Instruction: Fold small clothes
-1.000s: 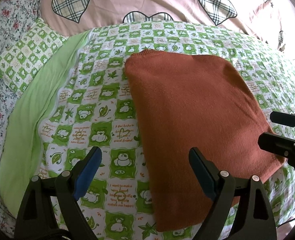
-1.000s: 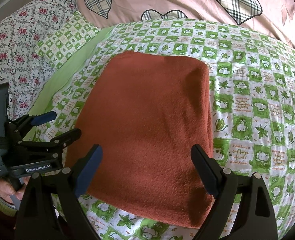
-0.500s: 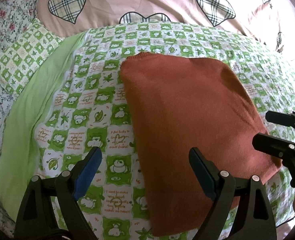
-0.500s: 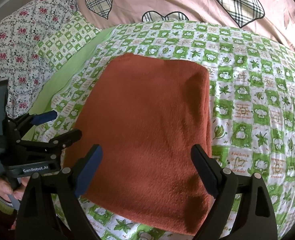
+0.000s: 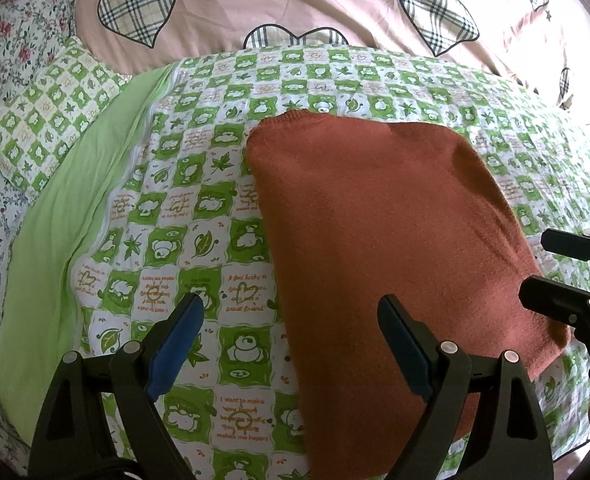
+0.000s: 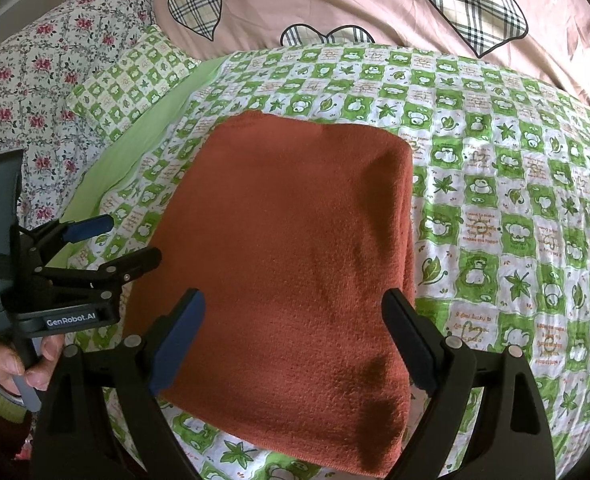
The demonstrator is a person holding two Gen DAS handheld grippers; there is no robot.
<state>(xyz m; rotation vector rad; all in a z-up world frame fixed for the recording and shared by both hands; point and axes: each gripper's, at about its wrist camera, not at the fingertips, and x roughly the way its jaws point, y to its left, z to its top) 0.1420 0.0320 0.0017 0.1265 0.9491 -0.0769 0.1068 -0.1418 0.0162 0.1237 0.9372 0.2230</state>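
1. My left gripper (image 5: pixel 291 338) and right gripper (image 6: pixel 293 334) both hang spread wide, pinching nothing; the right sits more squarely over the cloth.
2. The rust-red folded knit garment (image 6: pixel 287 248) lies flat just ahead on the green-checked quilt (image 6: pixel 495 208); its long axis runs away from me.
3. Versus a second ago, barely anything differs; the pink heart-print duvet (image 5: pixel 295 4) lies beyond.
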